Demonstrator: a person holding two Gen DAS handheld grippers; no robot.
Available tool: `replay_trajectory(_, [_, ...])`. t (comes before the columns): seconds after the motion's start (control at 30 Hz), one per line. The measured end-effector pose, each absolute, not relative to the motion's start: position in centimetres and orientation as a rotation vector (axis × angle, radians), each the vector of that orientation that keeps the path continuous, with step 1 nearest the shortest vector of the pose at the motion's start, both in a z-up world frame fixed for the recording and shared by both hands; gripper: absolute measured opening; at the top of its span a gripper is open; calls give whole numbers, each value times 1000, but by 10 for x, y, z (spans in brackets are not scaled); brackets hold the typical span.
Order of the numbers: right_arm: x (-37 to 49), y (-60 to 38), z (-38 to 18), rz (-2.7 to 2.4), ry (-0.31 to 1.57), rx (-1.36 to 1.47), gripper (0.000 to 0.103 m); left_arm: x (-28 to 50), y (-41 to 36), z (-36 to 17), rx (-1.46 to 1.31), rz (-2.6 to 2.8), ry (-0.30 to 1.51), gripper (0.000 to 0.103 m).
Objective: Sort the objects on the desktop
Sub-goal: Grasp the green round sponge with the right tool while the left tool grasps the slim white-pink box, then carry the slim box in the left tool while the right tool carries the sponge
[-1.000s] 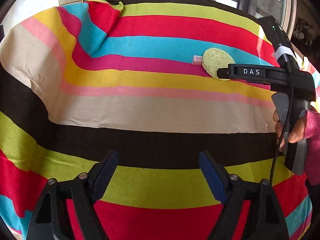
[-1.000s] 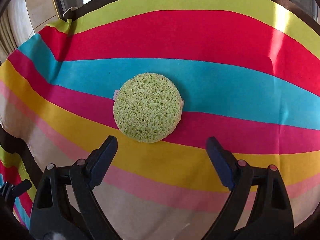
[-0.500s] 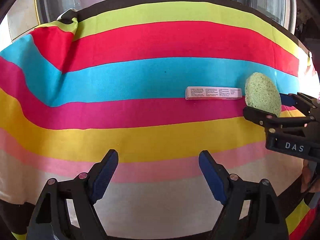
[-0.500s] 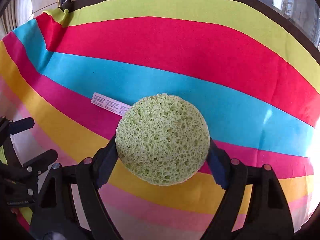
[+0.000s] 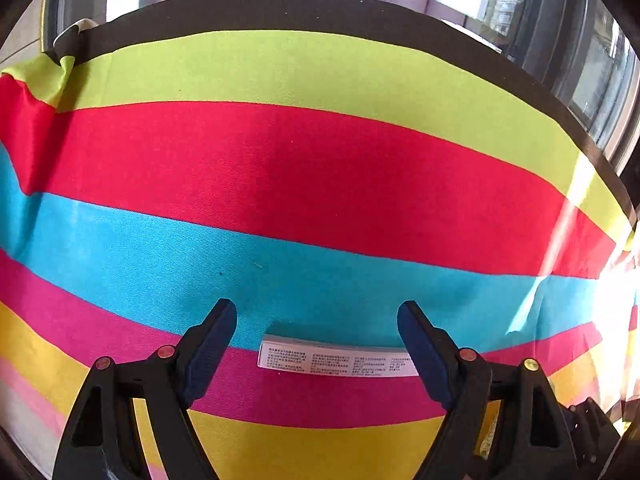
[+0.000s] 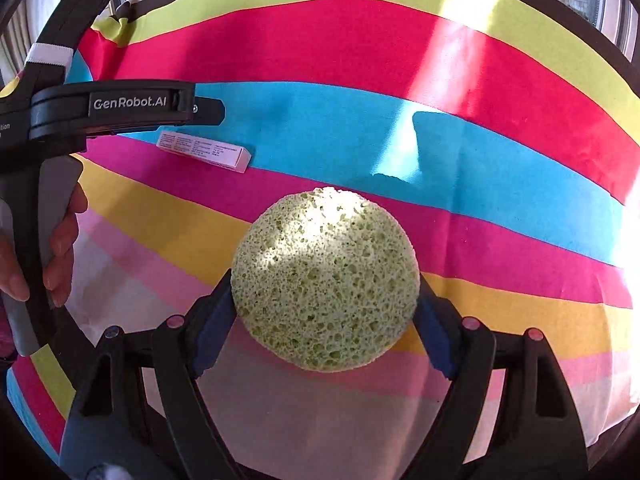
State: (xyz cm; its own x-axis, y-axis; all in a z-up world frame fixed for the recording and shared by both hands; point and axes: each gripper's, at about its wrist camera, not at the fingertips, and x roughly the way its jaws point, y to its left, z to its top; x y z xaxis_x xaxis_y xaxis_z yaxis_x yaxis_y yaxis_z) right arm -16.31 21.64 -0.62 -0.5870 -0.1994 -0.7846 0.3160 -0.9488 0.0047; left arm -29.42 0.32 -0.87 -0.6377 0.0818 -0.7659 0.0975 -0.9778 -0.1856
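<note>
The left claw (image 5: 316, 344) has reached the part-hidden box (image 5: 332, 358), gaping; right claw (image 6: 324, 316) clamps sponge (image 6: 325, 280).

Left tool (image 5: 316, 322) pointed down at the striped cloth (image 5: 304, 168) on the bench, jaws spread wide, nothing clamped. White printed box (image 5: 334, 358) lay flat between the blue pads (image 5: 210, 344), along the pink/cyan stripe edge, right end hidden behind the right finger. Glare at right edge.
</note>
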Motion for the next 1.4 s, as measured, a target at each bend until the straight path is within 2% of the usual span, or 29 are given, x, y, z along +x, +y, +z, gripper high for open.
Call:
replay_trajectory(0.07, [-160,225,-5,-2557,157,1246,83,-303,8,-13,1359,-2749,354,83])
replay_trajectory(0.3, [-143,251,1,-2550,88,1232,83,-287,19,-26,1451,-2456,207,84])
replay_trajectory(0.5, [-128,270,6,-2542,63,1227,83,-248,-10,-25,1416,-2380,396,84])
replay_trajectory(0.83, [-99,300,12,-2541,63,1226,83,-218,32,-27,1364,-2426,273,84])
replay_trajectory(0.9, [-93,307,13,-2540,59,1225,83,-210,32,-25,1354,-2453,265,73])
replay_trajectory(0.97, [-87,315,14,-2540,55,1224,83,-198,28,-20,1342,-2473,260,30])
replay_trajectory(1.03, [-80,322,15,-2540,55,1223,83,-186,18,-19,1346,-2505,282,15])
replay_trajectory(1.23, [-61,345,17,-2535,44,1219,83,-140,-11,-20,1315,-2637,383,15])
replay_trajectory(1.4, [-45,363,18,-2547,62,1231,83,-82,-11,-21,1315,-2650,323,16])
